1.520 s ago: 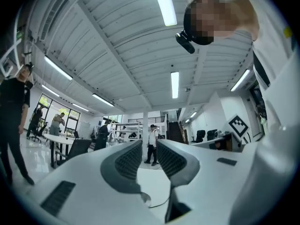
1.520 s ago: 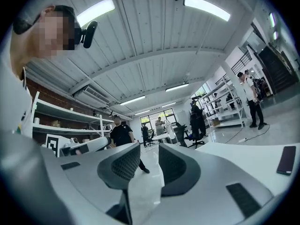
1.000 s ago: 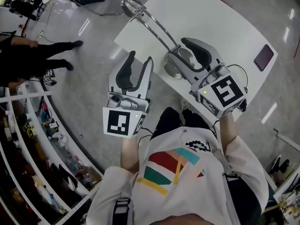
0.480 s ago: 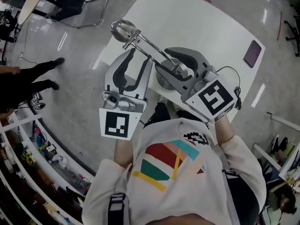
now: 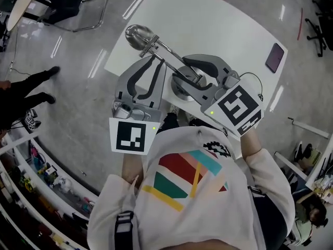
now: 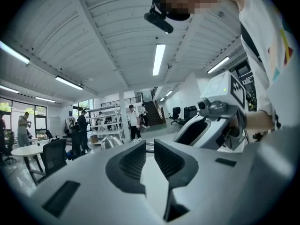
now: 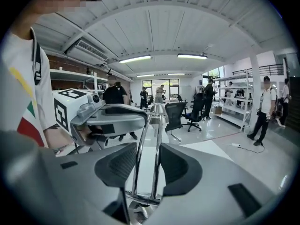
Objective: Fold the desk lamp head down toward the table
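Observation:
A chrome desk lamp stands at the near edge of the white table (image 5: 223, 25). Its head (image 5: 138, 35) is out to the left on a two-rod arm (image 5: 169, 53), above the round base (image 5: 178, 91). My right gripper (image 5: 181, 71) is open, and both rods (image 7: 157, 139) run up between its pads just above the base (image 7: 136, 214). My left gripper (image 5: 157, 62) sits by the arm's upper part with its jaws closing. A narrow gap (image 6: 150, 156) shows between them, with nothing between the pads. The rods cross just beyond its tips, and the lamp head (image 6: 110, 142) is off to the left.
A dark red phone (image 5: 274, 57) lies at the table's far right. An office chair (image 5: 78, 4) and a person's legs (image 5: 26, 87) are on the floor to the left. Shelves (image 5: 31, 181) line the lower left.
Both grippers have come in toward the lamp. The left jaws have narrowed from wide open. The right gripper now straddles the lamp arm near the base.

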